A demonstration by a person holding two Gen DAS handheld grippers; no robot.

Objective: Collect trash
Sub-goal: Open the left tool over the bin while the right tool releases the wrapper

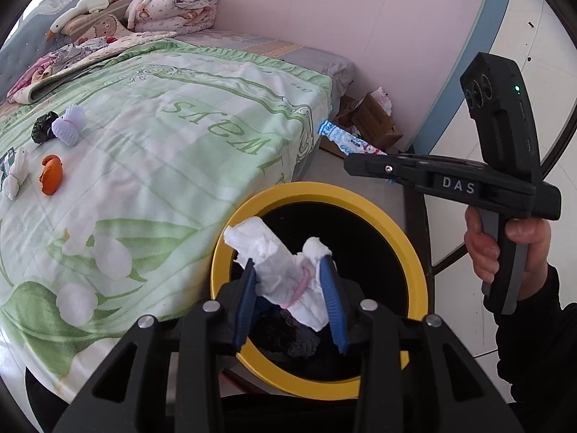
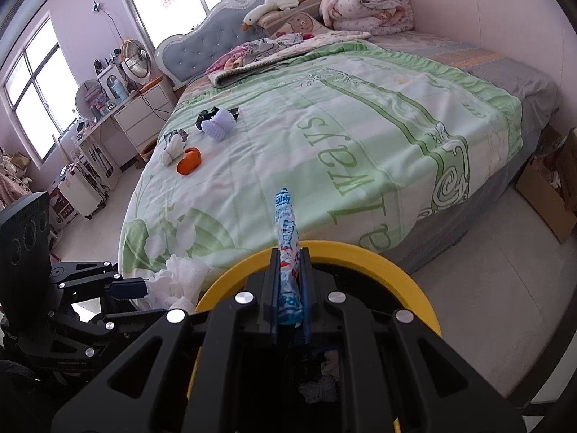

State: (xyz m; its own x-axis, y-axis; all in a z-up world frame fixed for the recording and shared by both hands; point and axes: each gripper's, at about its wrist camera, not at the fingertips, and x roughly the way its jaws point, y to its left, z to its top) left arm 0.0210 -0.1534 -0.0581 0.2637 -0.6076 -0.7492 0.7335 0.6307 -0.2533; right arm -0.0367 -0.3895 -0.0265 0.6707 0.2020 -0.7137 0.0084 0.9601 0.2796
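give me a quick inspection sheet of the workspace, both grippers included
surface: bed under a green and white blanket, light floor beside it
job's things: yellow-rimmed bin at the bed's foot, dark scraps inside; orange peel, white tissue twist, lilac paper cup and dark wrapper lie on the blanket
clutter: folded quilt, goose plush, cardboard box on the floor
grippers: left gripper shut on tissue wad over the bin; right gripper shut on blue candy wrapper over the rim
cables: one hanging from the wall by the window
surroundings: windows, cluttered dresser, fan
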